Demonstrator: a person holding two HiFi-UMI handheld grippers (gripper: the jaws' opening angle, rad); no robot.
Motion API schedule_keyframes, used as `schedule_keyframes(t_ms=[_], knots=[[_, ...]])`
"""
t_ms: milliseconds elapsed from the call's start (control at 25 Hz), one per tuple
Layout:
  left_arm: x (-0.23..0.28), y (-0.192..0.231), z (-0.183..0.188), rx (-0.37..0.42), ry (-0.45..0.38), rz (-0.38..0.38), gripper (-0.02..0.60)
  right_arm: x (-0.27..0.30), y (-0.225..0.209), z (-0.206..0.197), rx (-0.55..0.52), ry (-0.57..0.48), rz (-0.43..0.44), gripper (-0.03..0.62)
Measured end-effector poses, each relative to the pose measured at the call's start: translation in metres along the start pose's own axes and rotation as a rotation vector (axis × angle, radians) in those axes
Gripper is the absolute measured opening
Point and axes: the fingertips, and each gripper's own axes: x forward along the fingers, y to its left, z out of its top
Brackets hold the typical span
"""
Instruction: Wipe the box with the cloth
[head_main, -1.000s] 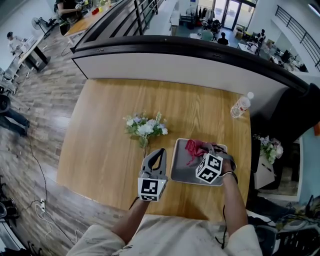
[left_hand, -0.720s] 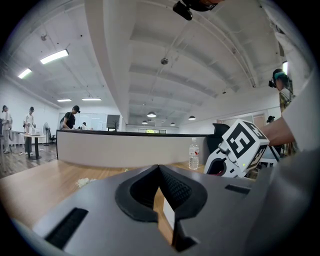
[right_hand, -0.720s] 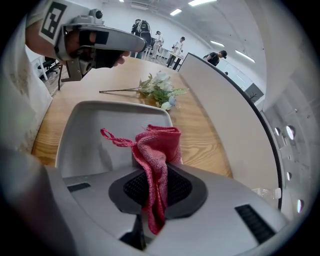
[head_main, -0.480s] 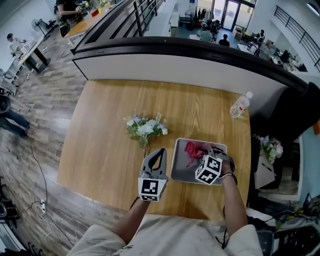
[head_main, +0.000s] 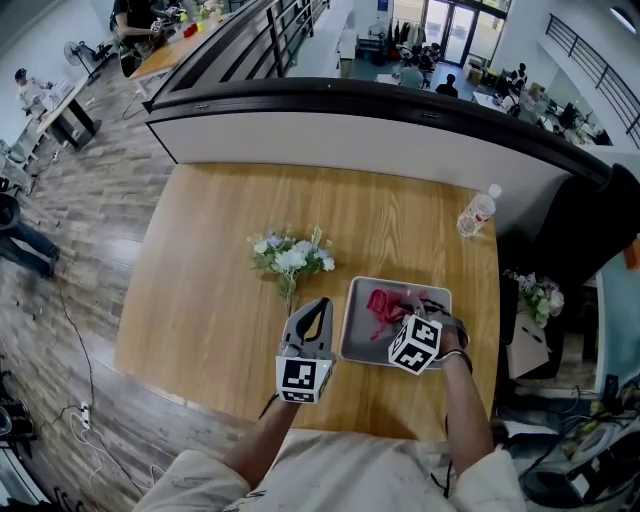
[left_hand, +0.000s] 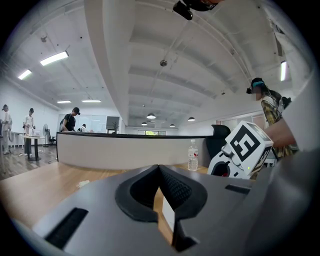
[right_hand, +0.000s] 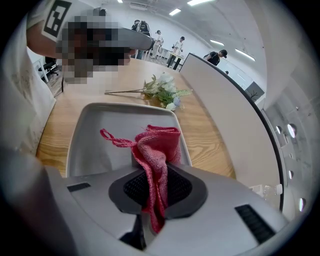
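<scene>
Two tongs work at the wooden surface (head_main: 220, 260). The left tongs (head_main: 318, 305) stand just at 9 o'clock of the grey box (head_main: 358, 345), pressed together with nothing between them. The right tongs (right_hand: 154, 172) pinch the red cloth (right_hand: 157, 147) over the box's floor. The box sits toward 5 o'clock on the surface. In the right gripper view its long axis runs straight away from the tongs toward 12 o'clock. The cloth is bunched into a strip lying along the same line, and a thin loop trails off to 10 o'clock. A bunch of flowers (head_main: 290, 257) lies at 10 o'clock of the box, and a bottle (head_main: 478, 212) stands at 1 o'clock. Since a second ago the right tongs and the cloth have slid slightly toward 7 o'clock inside the box. The left tongs and the box have kept their places.
</scene>
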Motion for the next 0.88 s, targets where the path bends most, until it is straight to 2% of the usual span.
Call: schedule_keyframes(t_ms=[880], knots=[[-0.007,-0.006,0.011,0.004,-0.03,-0.011,0.014,-0.01,0.02,-0.002,-0.008,0.009,0.009,0.067]])
